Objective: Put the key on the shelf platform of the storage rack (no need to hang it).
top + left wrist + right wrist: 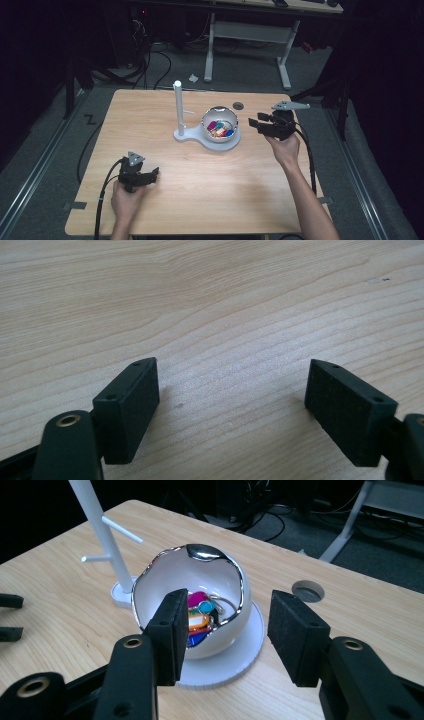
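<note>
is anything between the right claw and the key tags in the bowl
Nothing visible blocks it. The right claw is open, empty and aimed at the key tags. They lie low inside the bowl, so its rim stands in front of them.

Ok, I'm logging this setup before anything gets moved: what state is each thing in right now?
Bowl: upright on its white base, holding coloured key tags.
Peg stand: upright, pegs bare.
Left claw: open, empty, low over the table.
Right claw: open, empty, facing the bowl.

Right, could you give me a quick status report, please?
Both hand-held grippers open, empty: left low over table, right beside bowl. Key tags inside bowl. Nothing in the way.
</note>
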`<state>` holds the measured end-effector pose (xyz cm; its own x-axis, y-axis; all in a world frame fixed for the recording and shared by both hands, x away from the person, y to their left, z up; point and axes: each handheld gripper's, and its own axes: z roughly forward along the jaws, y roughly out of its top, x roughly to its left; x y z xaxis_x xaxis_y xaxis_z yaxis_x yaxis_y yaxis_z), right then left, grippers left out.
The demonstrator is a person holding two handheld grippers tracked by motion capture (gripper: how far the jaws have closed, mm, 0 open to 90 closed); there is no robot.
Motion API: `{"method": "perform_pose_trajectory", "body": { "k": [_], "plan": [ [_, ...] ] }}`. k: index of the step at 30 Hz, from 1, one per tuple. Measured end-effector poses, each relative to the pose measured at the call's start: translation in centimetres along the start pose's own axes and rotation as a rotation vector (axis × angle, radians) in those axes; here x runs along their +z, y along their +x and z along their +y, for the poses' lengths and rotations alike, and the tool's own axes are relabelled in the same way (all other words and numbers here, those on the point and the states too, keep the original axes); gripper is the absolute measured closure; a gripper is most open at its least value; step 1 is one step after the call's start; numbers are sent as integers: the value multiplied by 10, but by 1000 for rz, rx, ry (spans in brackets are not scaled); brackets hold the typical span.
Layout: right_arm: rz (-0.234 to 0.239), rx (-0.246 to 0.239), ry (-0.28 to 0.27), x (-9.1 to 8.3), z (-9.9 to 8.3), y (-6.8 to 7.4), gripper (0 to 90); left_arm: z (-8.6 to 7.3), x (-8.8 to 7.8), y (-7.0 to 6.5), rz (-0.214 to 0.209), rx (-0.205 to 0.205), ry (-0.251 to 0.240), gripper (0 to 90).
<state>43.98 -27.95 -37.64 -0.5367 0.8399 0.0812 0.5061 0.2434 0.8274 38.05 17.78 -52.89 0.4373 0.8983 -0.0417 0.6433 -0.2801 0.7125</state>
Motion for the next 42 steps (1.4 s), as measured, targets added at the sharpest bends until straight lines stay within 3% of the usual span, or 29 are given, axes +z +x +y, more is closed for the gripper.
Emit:
{"method": "perform_pose_trajectory", "body": {
  "k": [14,21,26,32,42],
  "plan": [
    [-22,-2,-30,-42,-14,4,503,0,0,0,0,0,0,222],
    [-40,-5,-22,-53,-24,3,501,0,0,0,0,1,0,221],
    [-39,-13,-43,-67,-25,10,500,0,0,0,0,1,0,221],
    [-49,-22,-51,-75,-32,18,501,0,0,0,0,0,0,221],
    [-60,19,-48,-80,-56,19,502,0,0,0,0,1,0,221]
  ]
}}
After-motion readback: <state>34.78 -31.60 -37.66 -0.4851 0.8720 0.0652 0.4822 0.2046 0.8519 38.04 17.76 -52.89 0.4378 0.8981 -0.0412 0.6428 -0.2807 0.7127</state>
